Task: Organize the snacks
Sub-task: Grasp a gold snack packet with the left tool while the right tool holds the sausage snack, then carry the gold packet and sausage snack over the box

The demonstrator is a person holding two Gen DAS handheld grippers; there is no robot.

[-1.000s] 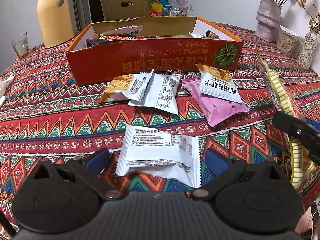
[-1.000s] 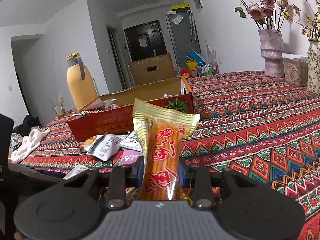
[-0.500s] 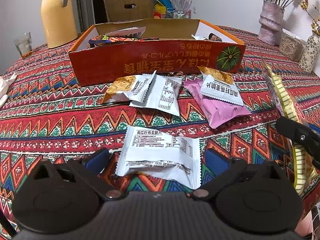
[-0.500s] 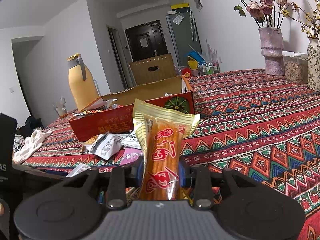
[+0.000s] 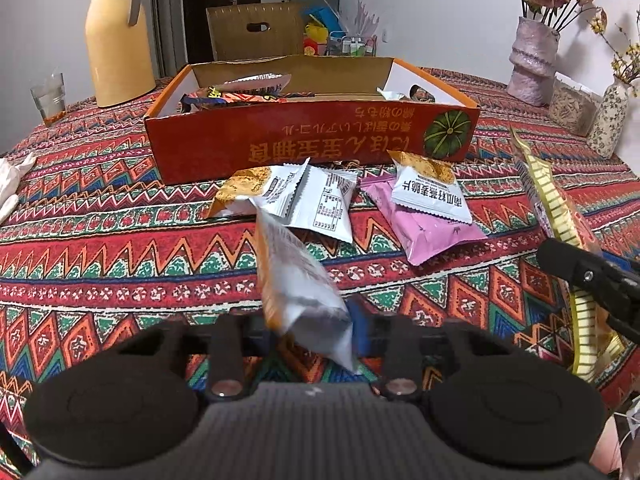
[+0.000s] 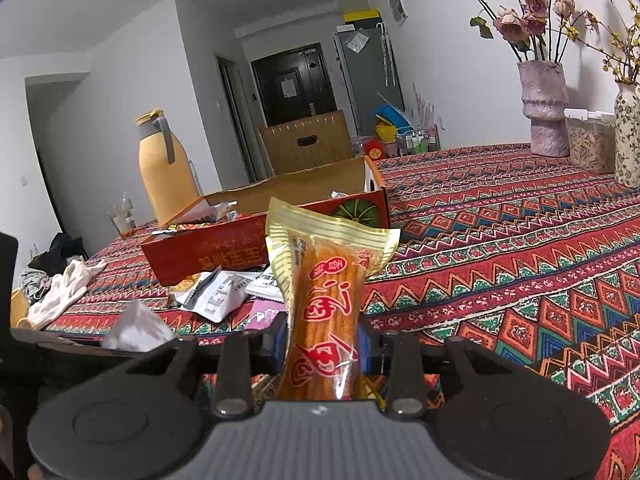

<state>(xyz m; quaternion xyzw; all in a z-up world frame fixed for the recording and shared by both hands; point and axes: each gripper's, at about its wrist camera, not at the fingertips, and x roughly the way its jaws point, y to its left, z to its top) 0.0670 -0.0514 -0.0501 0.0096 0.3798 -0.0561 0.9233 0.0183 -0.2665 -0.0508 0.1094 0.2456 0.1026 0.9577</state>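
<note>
My left gripper [image 5: 312, 332] is shut on a white snack packet [image 5: 300, 280] and holds it tilted above the tablecloth. My right gripper [image 6: 320, 344] is shut on a long orange snack stick in a yellow-edged wrapper [image 6: 326, 300], held upright; it also shows at the right of the left wrist view [image 5: 560, 220]. The open red snack box [image 5: 312, 140] stands ahead with several packets inside. In front of it lie white packets [image 5: 320, 200], an orange-topped packet [image 5: 430, 188] and a pink packet [image 5: 424, 228].
A yellow thermos [image 5: 116, 36] and a glass [image 5: 50, 98] stand at the back left. Vases with flowers [image 5: 534, 64] and a clear jar [image 5: 568, 106] stand at the back right. White cloth [image 6: 64, 292] lies at the left edge. A cardboard box [image 5: 256, 30] is behind the table.
My left gripper has shut on the white packet that lay flat between its fingers and lifted it, tilted. The right gripper has kept holding the orange stick, barely moving.
</note>
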